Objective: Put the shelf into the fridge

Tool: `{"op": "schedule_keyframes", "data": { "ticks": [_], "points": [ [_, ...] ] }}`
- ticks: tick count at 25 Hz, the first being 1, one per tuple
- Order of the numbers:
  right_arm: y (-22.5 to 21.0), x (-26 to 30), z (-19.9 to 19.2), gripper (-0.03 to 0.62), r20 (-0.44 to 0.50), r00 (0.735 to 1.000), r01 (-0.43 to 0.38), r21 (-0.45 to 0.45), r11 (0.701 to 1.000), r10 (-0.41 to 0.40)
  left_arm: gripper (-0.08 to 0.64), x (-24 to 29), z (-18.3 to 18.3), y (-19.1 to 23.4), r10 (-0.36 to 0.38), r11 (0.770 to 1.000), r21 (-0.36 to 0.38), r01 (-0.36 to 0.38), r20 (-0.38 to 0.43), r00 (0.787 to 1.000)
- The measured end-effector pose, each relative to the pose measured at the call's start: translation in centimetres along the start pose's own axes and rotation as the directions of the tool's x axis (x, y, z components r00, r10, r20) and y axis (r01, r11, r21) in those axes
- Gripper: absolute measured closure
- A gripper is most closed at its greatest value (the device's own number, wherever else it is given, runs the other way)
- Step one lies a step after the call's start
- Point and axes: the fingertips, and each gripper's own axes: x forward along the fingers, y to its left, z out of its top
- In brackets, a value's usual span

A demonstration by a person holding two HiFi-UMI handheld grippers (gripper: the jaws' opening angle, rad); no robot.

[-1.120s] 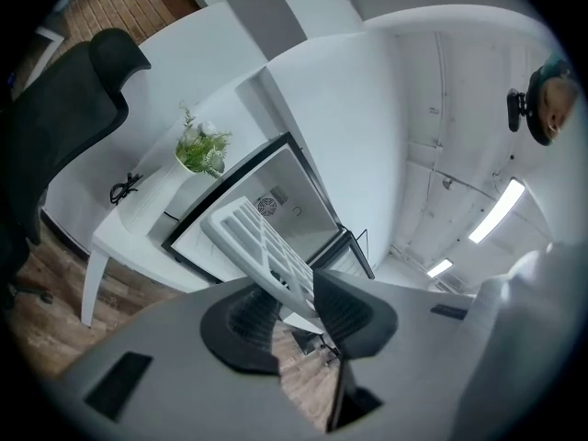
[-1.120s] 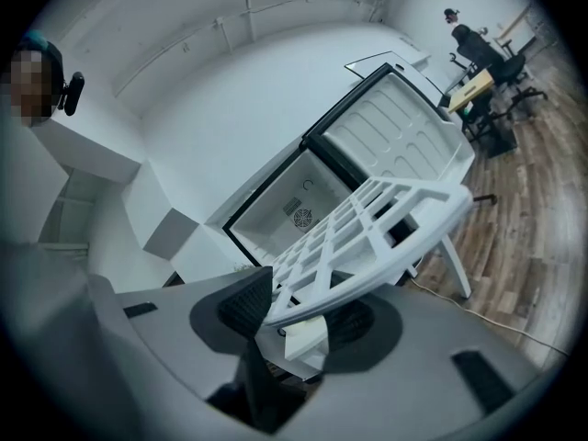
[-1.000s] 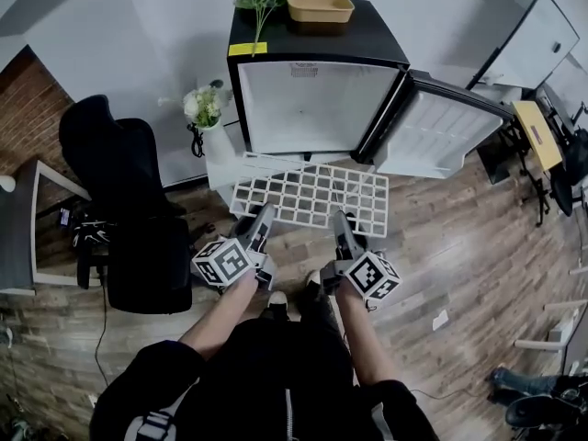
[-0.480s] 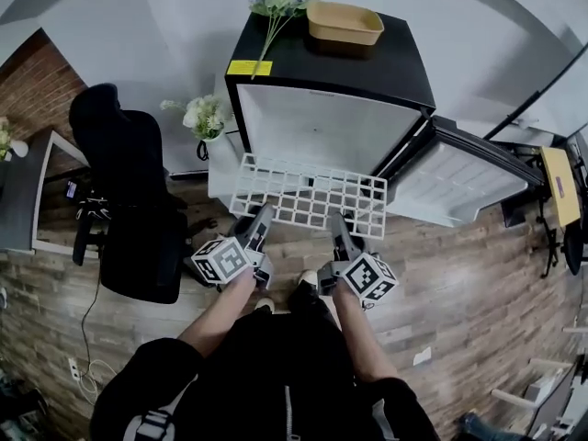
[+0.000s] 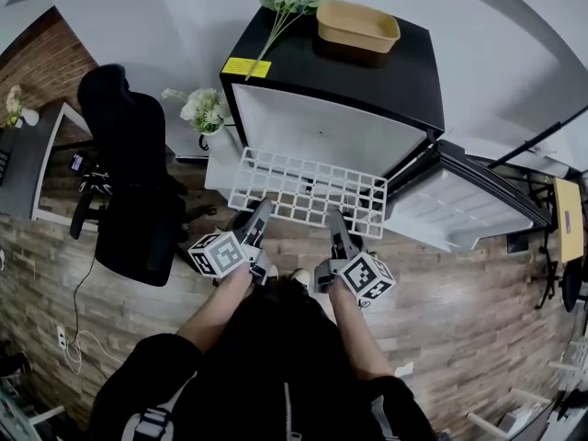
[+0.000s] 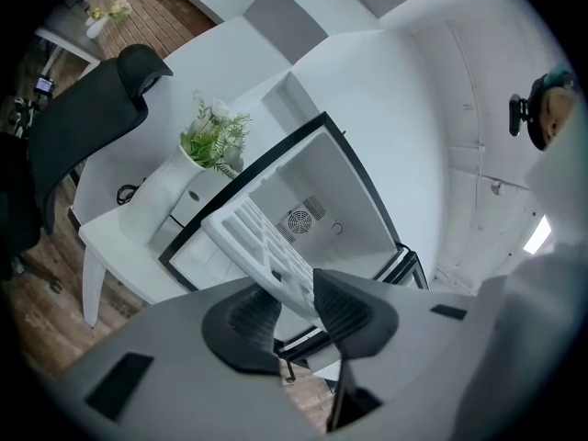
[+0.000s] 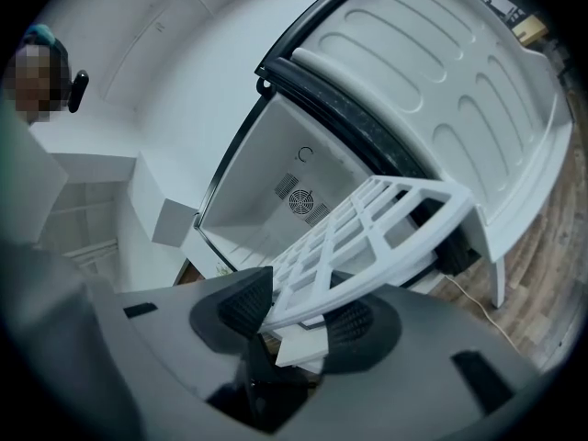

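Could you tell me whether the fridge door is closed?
No, the door stands wide open beside the fridge, baring its white interior.

Soft, even light fills the room, and the white interior of the fridge (image 5: 322, 141) is rendered almost washed-out. A faint shadow is thrown on the wall (image 5: 496, 90) behind it, and the wood floor (image 5: 459, 292) is kept dimmer. Heavy fisheye bending is seen at all edges. Both gripper views are ringed by black vignetting, and their close foreground is rendered soft.
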Motion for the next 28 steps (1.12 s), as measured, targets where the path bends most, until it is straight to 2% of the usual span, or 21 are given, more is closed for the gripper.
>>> {"op": "schedule_keyframes", "data": {
  "ticks": [18, 28],
  "points": [
    [0.3, 3.1, 1.5, 0.422, -0.001, 1.0, -0.011, -0.011, 1.0, 0.011, 0.436, 2.7, 1.8, 0.8, -0.017, 1.0, -0.008, 0.017, -0.006, 1.0],
    [-0.2, 3.5, 1.8, 0.423, 0.001, 1.0, 0.004, -0.013, 1.0, -0.004, 0.436, 3.9, 1.7, 1.4, -0.017, 1.0, -0.022, 0.016, -0.024, 1.0]
  ]
}}
